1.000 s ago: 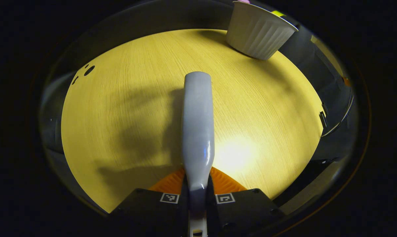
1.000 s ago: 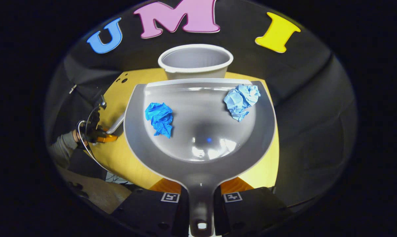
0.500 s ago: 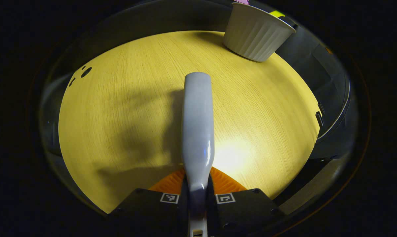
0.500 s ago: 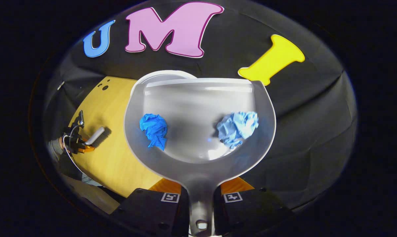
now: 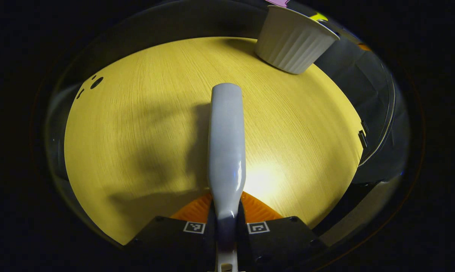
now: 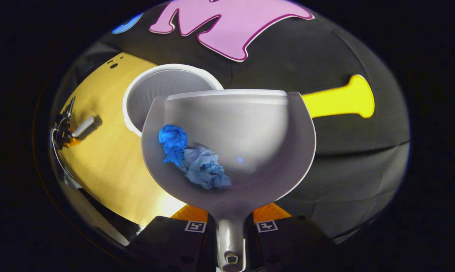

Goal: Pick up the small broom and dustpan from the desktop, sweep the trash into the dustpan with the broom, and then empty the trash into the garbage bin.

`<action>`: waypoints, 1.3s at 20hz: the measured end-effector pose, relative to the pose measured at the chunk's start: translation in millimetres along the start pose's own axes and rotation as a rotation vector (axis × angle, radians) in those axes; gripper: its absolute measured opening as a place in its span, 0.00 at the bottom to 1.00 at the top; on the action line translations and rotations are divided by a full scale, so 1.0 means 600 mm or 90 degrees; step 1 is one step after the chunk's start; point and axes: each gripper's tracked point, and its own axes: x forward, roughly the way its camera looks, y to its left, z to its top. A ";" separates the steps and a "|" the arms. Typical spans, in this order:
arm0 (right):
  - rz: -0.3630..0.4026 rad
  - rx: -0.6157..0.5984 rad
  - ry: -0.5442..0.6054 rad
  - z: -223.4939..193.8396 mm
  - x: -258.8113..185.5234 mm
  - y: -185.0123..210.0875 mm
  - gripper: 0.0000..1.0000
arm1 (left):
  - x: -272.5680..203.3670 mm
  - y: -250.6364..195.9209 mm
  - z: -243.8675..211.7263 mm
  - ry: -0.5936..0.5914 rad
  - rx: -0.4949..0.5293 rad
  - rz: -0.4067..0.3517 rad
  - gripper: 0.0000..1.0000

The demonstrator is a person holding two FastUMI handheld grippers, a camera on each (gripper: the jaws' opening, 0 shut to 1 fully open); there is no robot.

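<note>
— So, left gripper view first: what do we have?

— We have the left gripper (image 5: 226, 223) clamped on the broom (image 5: 226, 151), whose handle runs from six o'clock straight toward twelve over the desktop (image 5: 136, 124). Both fingers press on its neck. The garbage bin (image 5: 293, 39) stands at about one o'clock, at the far edge of the wood, well apart from the broom. We see no trash lying on the desktop.

— And the right gripper view?

— Our right gripper (image 6: 230, 226) grips the dustpan (image 6: 250, 132) by its handle at six o'clock, fingers closed on either side. The pan is tipped, and both scraps lie low on its left side: the dark blue paper ball (image 6: 173, 140) at about nine o'clock of the pan, the pale blue paper ball (image 6: 204, 172) touching it just below. The bin's open mouth shows behind the pan's rim at about ten o'clock. Far off at nine o'clock we catch the left gripper and the broom, low over the wood.

— Which step are we on?

— We judge sweeping done and emptying in hand. The pan is beside the bin, not squarely over it, so next we need to bring its lip over the mouth and tilt it forward until both balls slide out. The risk is that they roll off the pan's low side and miss the bin.
</note>
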 end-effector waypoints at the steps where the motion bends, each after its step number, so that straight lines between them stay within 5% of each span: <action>1: -0.003 -0.018 0.006 0.010 0.002 -0.003 0.33 | 0.000 0.000 0.001 0.000 0.000 -0.001 0.26; 17: -0.029 -0.246 0.103 0.077 0.028 0.029 0.33 | 0.000 -0.003 -0.001 -0.013 -0.022 -0.006 0.26; 26: -0.030 -0.250 0.100 0.078 0.035 0.025 0.33 | 0.000 -0.001 -0.002 -0.008 -0.018 0.001 0.27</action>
